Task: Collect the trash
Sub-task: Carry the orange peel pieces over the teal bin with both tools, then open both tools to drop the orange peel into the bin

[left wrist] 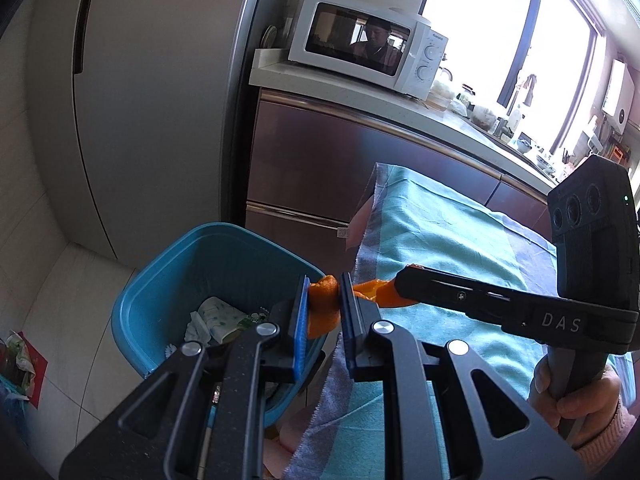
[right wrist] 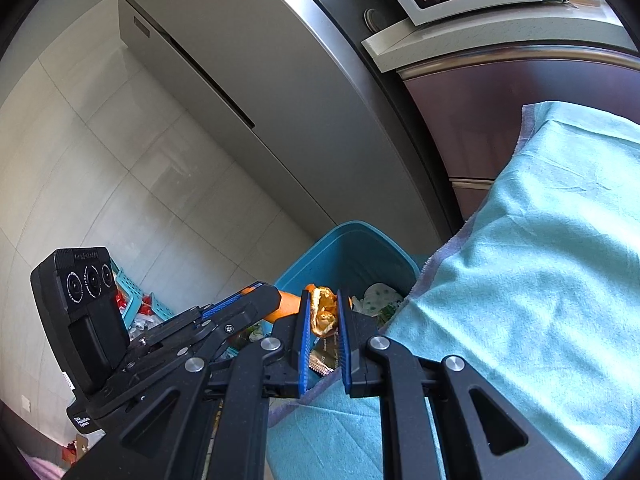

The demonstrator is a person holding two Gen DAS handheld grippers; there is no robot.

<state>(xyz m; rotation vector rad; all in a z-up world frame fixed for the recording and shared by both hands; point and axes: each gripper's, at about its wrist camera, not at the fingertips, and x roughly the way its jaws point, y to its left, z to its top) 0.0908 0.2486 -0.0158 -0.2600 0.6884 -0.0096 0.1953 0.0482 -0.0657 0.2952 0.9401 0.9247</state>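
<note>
Both grippers are clamped on the same piece of orange peel [left wrist: 324, 308], one at each end. The left gripper [left wrist: 325, 312] has its jaws together on a crumpled end, and the right gripper [right wrist: 325, 314] has its jaws pinched on the other, where the pale inside of the peel shows. The peel hangs right at the edge of the surface, which is covered with a teal cloth with a lavender border [left wrist: 440, 232], and partly over the blue plastic trash bin [left wrist: 168, 280] just beside that edge. The bin already has crumpled patterned paper [left wrist: 216, 316] in it. The bin's mouth is open on top, with pale tiled floor [right wrist: 100, 160] around it. A grey fridge [left wrist: 152, 100] stands behind, plus maroon cabinets [left wrist: 340, 160] with a white microwave [left wrist: 360, 48] on top. A teal mesh basket [right wrist: 128, 292] full of stuff sits on the floor near the left gripper.
</note>
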